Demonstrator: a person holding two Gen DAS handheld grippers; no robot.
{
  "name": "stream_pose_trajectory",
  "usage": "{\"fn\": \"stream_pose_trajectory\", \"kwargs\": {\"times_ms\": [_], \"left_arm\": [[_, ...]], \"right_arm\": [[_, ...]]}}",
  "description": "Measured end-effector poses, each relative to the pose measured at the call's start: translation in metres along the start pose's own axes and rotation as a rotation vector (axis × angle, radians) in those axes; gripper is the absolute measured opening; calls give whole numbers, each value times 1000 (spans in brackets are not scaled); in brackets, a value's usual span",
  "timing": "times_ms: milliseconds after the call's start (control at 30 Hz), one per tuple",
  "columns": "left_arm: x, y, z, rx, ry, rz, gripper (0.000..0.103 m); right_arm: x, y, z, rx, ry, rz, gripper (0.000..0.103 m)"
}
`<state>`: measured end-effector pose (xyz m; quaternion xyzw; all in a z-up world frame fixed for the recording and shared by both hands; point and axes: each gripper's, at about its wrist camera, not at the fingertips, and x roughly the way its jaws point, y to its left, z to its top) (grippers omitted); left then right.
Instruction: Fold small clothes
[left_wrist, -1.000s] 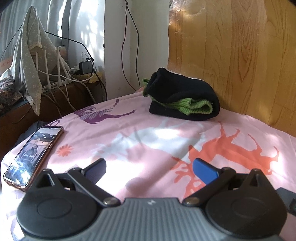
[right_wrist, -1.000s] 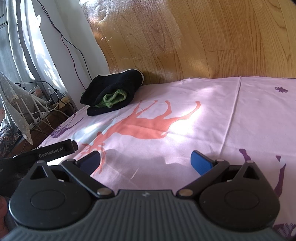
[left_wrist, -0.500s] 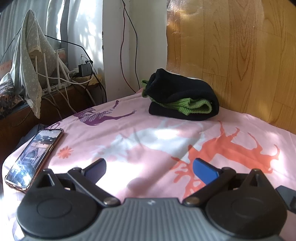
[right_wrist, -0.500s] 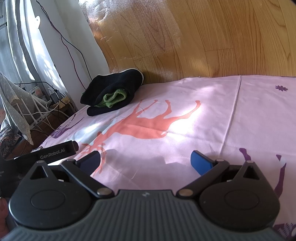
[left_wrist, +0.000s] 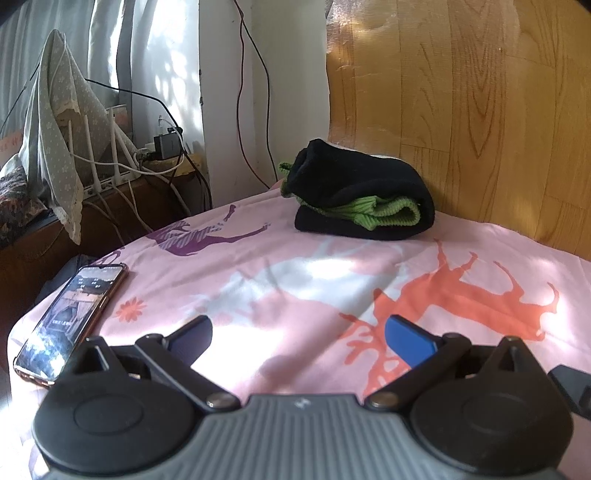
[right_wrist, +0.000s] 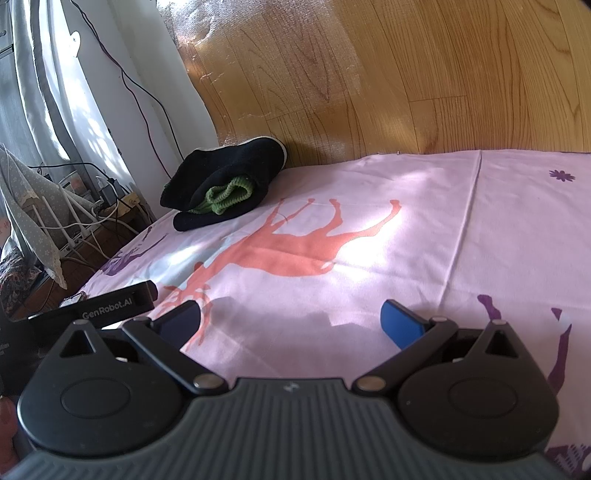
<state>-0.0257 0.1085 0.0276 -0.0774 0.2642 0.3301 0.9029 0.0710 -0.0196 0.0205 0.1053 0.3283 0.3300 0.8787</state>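
Black and green clothes (left_wrist: 360, 201) lie folded in a bundle at the bed's (left_wrist: 258, 280) far edge by the wooden wall, unmoved over the last second. Left tongs (left_wrist: 297, 334) and right tongs (right_wrist: 290, 321) hover wide and empty; folding looks finished.

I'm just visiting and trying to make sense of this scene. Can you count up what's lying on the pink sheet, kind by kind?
Folded garments, black with green knit showing: 1 bundle
Phones: 1
Handheld grippers over the sheet: 2, left gripper and right gripper, both open and empty
Total: 4 things on or over the pink sheet
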Motion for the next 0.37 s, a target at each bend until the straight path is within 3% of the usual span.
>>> {"fn": "stream_pose_trajectory", "kwargs": {"times_ms": [367], "left_arm": [[-2, -4, -1, 30, -18, -17, 103]], "right_arm": [[0, 0, 0, 0, 0, 1, 103]]}}
